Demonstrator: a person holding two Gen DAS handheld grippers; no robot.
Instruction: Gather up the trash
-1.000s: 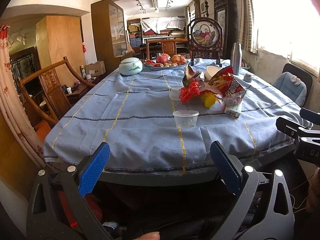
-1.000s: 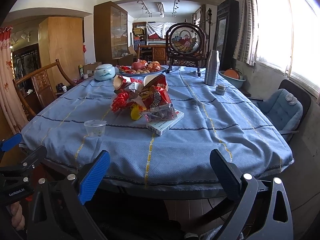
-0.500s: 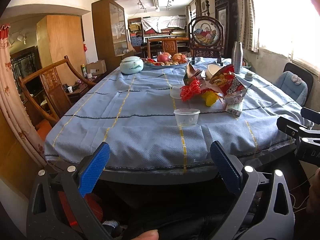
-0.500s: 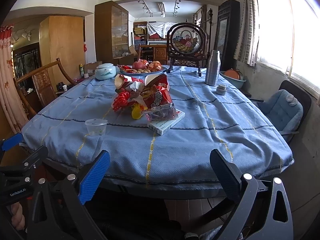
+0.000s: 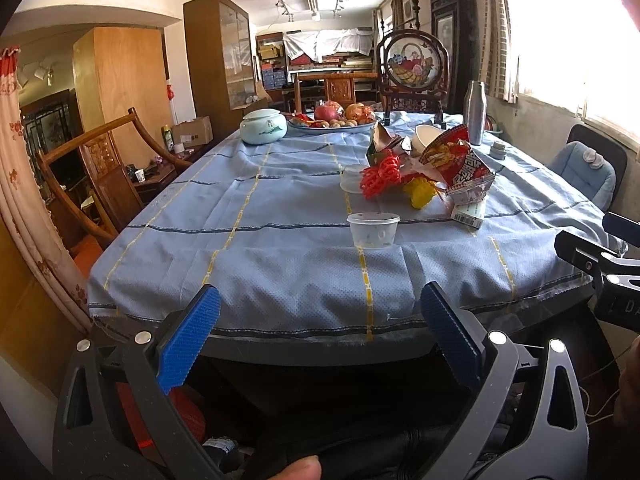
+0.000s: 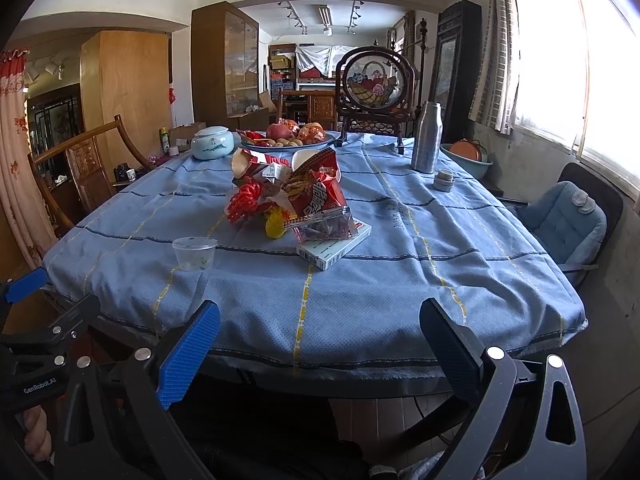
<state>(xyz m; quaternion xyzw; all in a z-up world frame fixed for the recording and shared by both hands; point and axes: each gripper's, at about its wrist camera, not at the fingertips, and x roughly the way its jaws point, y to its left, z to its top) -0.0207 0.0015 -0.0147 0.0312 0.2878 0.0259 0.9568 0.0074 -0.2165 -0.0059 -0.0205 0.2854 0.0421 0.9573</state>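
A pile of trash lies mid-table: a red snack bag (image 5: 460,168) (image 6: 318,200), a red foam net (image 5: 380,178) (image 6: 244,200), a yellow scrap (image 5: 418,196) (image 6: 274,226), a small white box (image 5: 468,212) (image 6: 334,248) and torn wrappers. A clear plastic cup (image 5: 373,230) (image 6: 195,253) stands nearer the front edge; a second cup (image 5: 352,178) sits behind it. My left gripper (image 5: 318,334) is open and empty before the table's front edge. My right gripper (image 6: 318,340) is open and empty beside it, also short of the table.
The blue tablecloth (image 5: 260,216) covers a large table. Far end: pale lidded jar (image 5: 263,126), fruit plate (image 5: 336,118), steel flask (image 6: 427,138), small tin (image 6: 444,180), framed screen (image 6: 374,84). Wooden chair (image 5: 104,160) at left, cushioned chair (image 6: 568,216) at right.
Both grippers have risen and tilted slightly, so the table sits a little lower in view. Both stay open. Nothing on the table has moved.
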